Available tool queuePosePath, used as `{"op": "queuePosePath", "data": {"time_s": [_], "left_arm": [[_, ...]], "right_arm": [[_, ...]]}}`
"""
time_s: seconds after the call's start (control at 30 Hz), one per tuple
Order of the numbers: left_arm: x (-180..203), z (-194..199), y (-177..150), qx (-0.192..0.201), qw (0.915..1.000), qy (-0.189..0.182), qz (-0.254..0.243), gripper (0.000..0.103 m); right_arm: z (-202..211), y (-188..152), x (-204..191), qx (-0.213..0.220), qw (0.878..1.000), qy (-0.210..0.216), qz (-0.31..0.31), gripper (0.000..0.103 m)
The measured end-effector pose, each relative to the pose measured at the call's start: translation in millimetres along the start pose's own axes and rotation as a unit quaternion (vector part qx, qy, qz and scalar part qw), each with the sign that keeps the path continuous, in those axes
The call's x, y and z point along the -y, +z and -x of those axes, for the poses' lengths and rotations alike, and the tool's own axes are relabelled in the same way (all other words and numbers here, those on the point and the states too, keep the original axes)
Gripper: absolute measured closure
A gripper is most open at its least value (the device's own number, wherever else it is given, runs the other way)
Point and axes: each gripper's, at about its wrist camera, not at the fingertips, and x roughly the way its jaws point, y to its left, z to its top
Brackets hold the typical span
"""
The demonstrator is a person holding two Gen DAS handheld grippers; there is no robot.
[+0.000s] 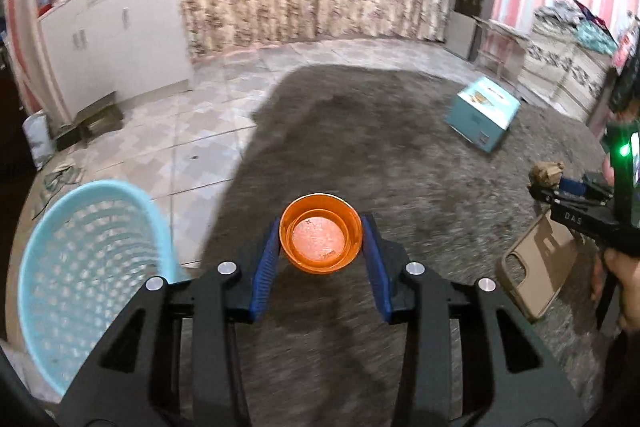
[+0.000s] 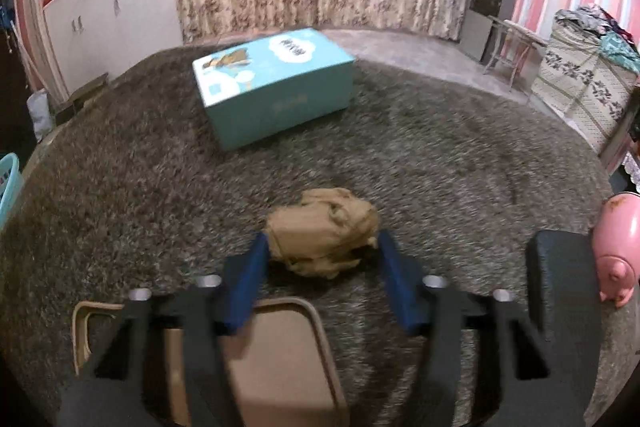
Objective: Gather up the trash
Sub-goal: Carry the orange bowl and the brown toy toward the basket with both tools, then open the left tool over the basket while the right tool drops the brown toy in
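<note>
Left tool: nearest you, clamped on one small round orange plastic cup, lifted clear of the shaggy grey carpet.
Basket: one pale-blue perforated plastic basket at your left, likely where the trash goes.
Phone case: one tan case lies flat on the carpet; probably not trash.
Right tool: its pads sit against one crumpled brown paper wad; whether it is squeezed or lifted I cannot tell.
Box: one light-blue cardboard box, well beyond, untouched.
</note>
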Motion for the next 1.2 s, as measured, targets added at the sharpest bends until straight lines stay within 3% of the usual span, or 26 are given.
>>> {"op": "queuePosePath", "data": {"time_s": [0.33, 0.7, 1.2], "left_arm": [[-70.0, 48.7, -3.2, 0.038, 0.9978, 0.031, 0.045, 0.063], [-132.2, 82.5, -18.7, 0.059, 0.9935, 0.07, 0.068, 0.063], [-197.7, 75.4, -39.5, 0.056, 0.9886, 0.098, 0.1, 0.063]], "right_arm": [[67.1, 8.9, -31.2, 0.071, 0.997, -0.003, 0.001, 0.054], [125.3, 25.6, -140.3, 0.126, 0.989, 0.06, 0.053, 0.054], [132.0, 8.1, -281.8, 0.122, 0.977, 0.147, 0.091, 0.054]]}}
